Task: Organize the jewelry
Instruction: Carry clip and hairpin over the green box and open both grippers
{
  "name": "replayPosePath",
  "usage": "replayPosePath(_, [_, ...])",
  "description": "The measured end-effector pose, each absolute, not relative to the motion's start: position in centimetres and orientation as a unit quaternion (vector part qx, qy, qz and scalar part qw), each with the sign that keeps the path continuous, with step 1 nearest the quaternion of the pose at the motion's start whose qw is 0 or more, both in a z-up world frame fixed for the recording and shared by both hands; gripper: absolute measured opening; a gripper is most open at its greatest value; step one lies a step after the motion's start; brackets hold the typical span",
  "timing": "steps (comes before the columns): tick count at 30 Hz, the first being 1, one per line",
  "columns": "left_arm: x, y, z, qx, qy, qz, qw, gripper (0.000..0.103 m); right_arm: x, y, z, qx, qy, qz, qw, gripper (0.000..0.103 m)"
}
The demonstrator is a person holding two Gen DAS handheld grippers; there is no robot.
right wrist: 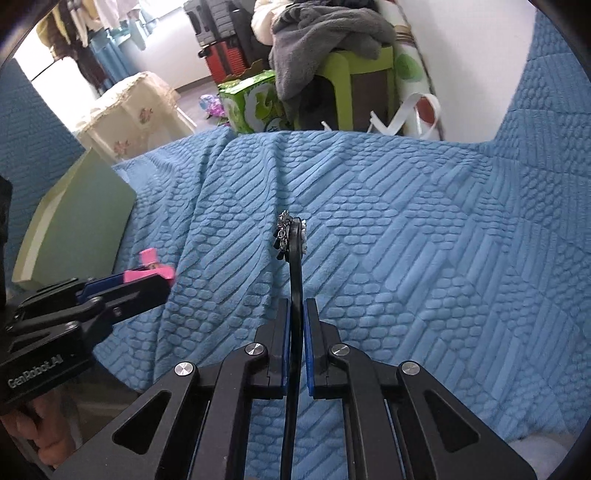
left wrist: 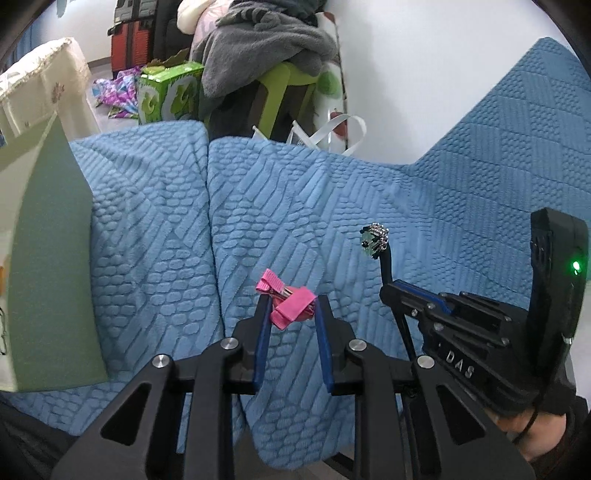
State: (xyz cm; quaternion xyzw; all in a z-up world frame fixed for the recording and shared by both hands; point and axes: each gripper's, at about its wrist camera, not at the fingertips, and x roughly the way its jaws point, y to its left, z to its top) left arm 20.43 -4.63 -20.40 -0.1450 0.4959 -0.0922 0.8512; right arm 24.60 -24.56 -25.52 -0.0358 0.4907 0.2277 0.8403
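Both grippers are up over the blue quilted cover (left wrist: 295, 206), and each one has a piece in it. The left gripper (left wrist: 291, 306) has its jaws pinched on a pink bow hair clip (left wrist: 288, 301); the clip sits crosswise between the blue pads, one end poking out past the left finger, clear above the cover. From the right wrist view you can see that same left gripper (right wrist: 162, 280) coming in from the side with the pink clip (right wrist: 151, 269) at its tip.

The right gripper (right wrist: 295, 306) is clamped tight on a thin black hair band (right wrist: 295, 258). The band runs up from between the pads and carries a sparkly ornament (right wrist: 290, 236) at its top, silver bits and dark beads, held up off the cover. In the left wrist view that right gripper (left wrist: 388, 291) stands just right of the pink clip, ornament (left wrist: 375, 240) raised above it.

A pale green box (left wrist: 55, 258) sits on the cover's left edge, well left of both pieces. Beyond the cover's far edge: a green stool (right wrist: 351, 66) piled with a grey blanket (right wrist: 332, 29), and a green carton (right wrist: 251, 103) on the floor.
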Motion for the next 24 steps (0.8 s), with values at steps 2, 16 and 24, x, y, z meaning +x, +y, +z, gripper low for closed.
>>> replayPosePath(2, [20.1,-4.3,-19.3,-0.14,0.493,-0.094,0.853,0.024,24.2,-24.8,-24.4,-0.022,0.49,0.227,0.841,0.005])
replayPosePath(16, [17.1,-0.4,-7.9,-0.122,0.418,-0.097,0.895,0.024,22.2,-23.0,-13.0,0.003,0.428,0.228,0.874,0.005])
replayPosePath(24, [16.0,4.0,-2.5,-0.123,0.369,-0.067,0.919,0.024,21.0,-19.1,-6.1,-0.01,0.379,0.254,0.89,0.005])
